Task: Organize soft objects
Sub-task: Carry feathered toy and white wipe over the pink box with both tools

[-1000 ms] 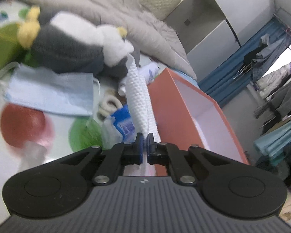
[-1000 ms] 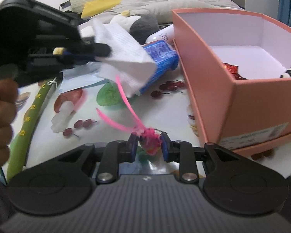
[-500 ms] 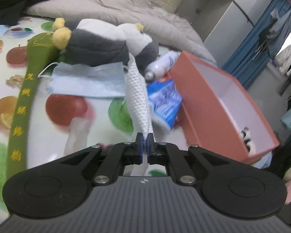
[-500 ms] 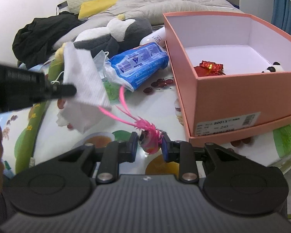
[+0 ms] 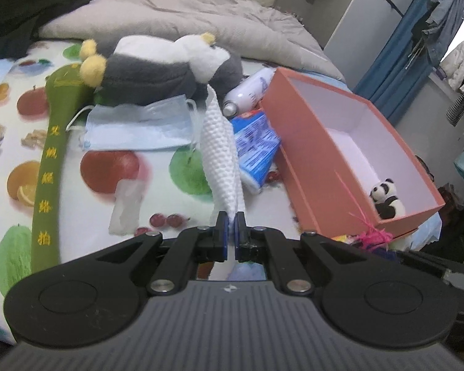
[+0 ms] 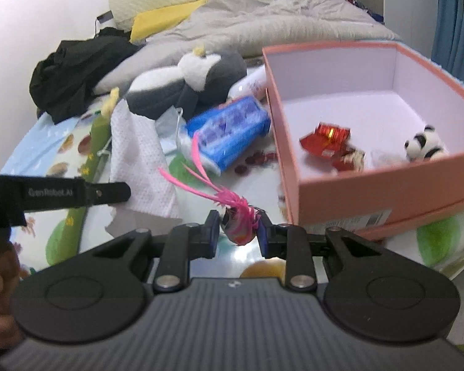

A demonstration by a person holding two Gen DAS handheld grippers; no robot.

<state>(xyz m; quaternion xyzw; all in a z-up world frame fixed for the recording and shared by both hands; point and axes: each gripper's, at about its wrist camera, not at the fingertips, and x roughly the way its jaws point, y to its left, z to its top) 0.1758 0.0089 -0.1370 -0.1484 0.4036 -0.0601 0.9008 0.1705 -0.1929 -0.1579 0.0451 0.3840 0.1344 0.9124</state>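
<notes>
My left gripper (image 5: 231, 223) is shut on a white textured cloth (image 5: 219, 154) that stands up from its jaws above the bed. In the right wrist view the same white cloth (image 6: 139, 157) hangs from the left gripper's finger (image 6: 77, 193) at the left. My right gripper (image 6: 238, 227) is shut on a small pink feathered toy (image 6: 239, 219), whose pink plumes trail up and left. An orange box (image 6: 349, 182) stands to the right; a small panda plush (image 6: 425, 147) and red wrappers (image 6: 328, 137) lie inside. A grey and white plush (image 5: 167, 68) lies behind.
On the fruit-print sheet (image 5: 108, 170) lie a blue face mask (image 5: 139, 126), a blue packet (image 5: 256, 145), a white bottle (image 5: 250, 88), a green strap with yellow characters (image 5: 51, 154) and a crumpled clear wrapper (image 5: 125, 207). Grey bedding (image 5: 201, 24) and dark clothing (image 6: 74, 71) lie behind.
Both grippers have risen and drawn back from the sheet, each keeping its hold. The left wrist view has rolled and now takes in the whole box; the pink toy is lifted off the sheet.
</notes>
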